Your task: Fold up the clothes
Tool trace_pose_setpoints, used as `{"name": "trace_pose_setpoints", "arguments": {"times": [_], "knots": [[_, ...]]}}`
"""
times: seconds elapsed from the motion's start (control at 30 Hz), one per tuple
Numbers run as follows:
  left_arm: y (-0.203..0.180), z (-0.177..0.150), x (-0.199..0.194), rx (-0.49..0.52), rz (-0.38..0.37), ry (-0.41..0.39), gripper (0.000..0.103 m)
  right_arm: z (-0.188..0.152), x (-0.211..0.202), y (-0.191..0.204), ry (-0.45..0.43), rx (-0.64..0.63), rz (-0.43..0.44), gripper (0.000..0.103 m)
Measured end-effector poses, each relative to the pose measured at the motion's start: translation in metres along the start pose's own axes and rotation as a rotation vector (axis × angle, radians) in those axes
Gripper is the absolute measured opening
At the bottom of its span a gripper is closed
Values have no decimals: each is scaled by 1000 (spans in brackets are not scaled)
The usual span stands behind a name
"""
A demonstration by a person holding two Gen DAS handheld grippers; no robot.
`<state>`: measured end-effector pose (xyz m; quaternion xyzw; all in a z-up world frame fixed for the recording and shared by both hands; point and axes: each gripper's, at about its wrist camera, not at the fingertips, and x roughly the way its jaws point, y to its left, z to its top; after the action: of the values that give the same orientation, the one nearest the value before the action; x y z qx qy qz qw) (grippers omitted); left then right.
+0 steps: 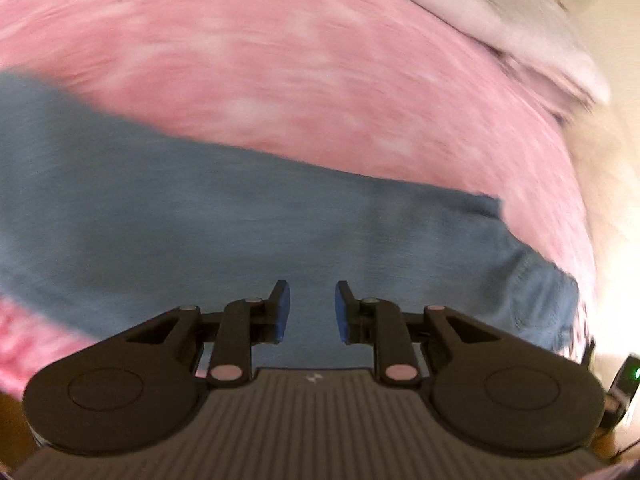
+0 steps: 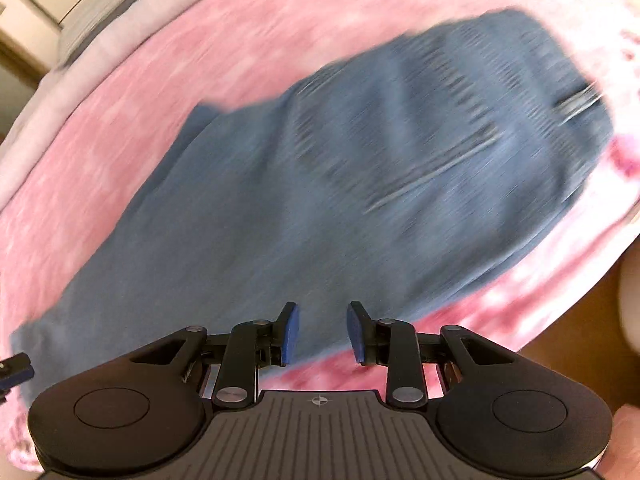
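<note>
Supporting surface: a pink mottled blanket (image 2: 280,40) covers what looks like a bed; a paler lilac-grey cover (image 1: 520,20) shows along its far edge, and bare wooden floor (image 2: 560,328) shows past the near right corner in the right wrist view.

Garment: a blue-grey garment (image 2: 320,200) lies spread on the pink blanket, running from the near left part of the bed toward the far right. It looks like trousers or a similar long piece, but both views are smeared by motion, so I cannot say for sure.

Garment detail: darker ribbing and a seam or drawstring line show toward its far right end; a hem end (image 1: 540,300) lies close to the blanket's right edge in the left wrist view.

Left hand-held gripper (image 1: 312,308): spread apart, nothing between its blue pads, hovering over the cloth; contact cannot be judged.

Right hand-held gripper (image 2: 322,334): also spread, empty, above the garment's near edge where it meets the pink blanket.

Progress: the garment appears laid out fairly flat, possibly already doubled lengthwise, though the blur hides any layering. No compact folded bundle is visible.

Left to do: by my judgement, an end still needs gripping and bringing across, so the folding is early or midway.
</note>
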<state>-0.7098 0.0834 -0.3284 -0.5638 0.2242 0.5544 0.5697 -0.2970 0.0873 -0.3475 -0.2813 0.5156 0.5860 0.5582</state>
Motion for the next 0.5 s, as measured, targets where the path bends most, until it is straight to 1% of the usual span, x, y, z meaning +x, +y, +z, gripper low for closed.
{"name": "trace_pose_setpoints", "arguments": {"times": [0.2, 0.33, 0.43, 0.47, 0.5], "knots": [[-89, 29, 58, 216, -104, 60, 19, 33, -8, -23, -105, -3, -69, 31], [-132, 57, 89, 359, -148, 83, 20, 55, -16, -47, -158, -12, -110, 32], [-153, 77, 110, 417, -174, 110, 20, 72, -19, -62, -190, 18, -146, 38], [-160, 83, 116, 434, -184, 119, 21, 78, -19, -66, -201, 29, -158, 44], [-167, 89, 122, 451, -194, 129, 22, 83, -20, -72, -212, 43, -167, 47]]}}
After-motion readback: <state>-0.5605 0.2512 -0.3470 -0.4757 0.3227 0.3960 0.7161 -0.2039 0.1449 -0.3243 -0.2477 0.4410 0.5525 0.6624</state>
